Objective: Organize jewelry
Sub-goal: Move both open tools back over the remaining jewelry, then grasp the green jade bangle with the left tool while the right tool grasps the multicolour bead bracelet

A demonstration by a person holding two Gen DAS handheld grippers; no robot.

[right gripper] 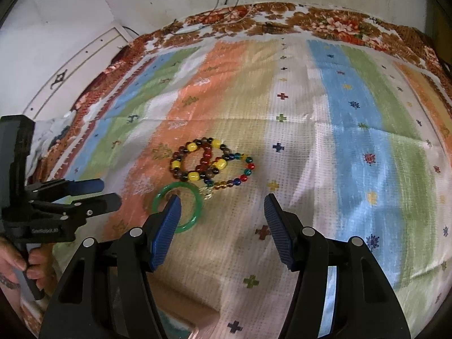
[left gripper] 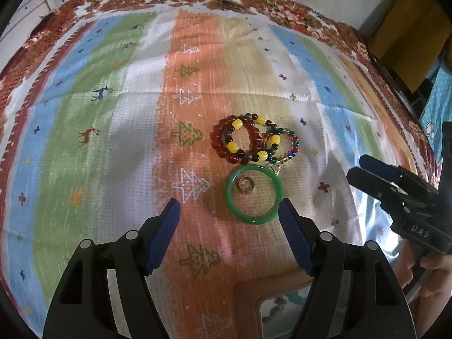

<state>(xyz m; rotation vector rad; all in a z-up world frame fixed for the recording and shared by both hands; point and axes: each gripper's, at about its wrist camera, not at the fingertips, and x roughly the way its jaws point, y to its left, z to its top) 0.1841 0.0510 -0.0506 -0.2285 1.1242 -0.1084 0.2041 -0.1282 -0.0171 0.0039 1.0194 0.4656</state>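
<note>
A green bangle (left gripper: 229, 197) lies on the striped cloth with a small metal ring (left gripper: 246, 185) inside it. Just beyond it, dark red (left gripper: 217, 144), yellow-and-black (left gripper: 236, 125) and small multicoloured (left gripper: 291, 148) beaded bracelets lie in an overlapping pile. My left gripper (left gripper: 228, 206) hovers open over the bangle's near side, nothing between its fingers. My right gripper (right gripper: 223, 198) is open and empty too. Its left finger hides part of the bangle (right gripper: 158, 197), and the bead pile (right gripper: 195, 158) lies ahead. Each gripper shows in the other's view: the right gripper (left gripper: 357, 166) and the left gripper (right gripper: 111, 191).
A brown wooden box (left gripper: 245, 291) with a mirrored inside sits at the near edge, below the left gripper. The striped cloth (right gripper: 353, 141) covers a floral blanket (right gripper: 325, 22) against a white wall. A person's hand (right gripper: 17, 262) grips the left handle. A yellow object (left gripper: 409, 36) stands far right.
</note>
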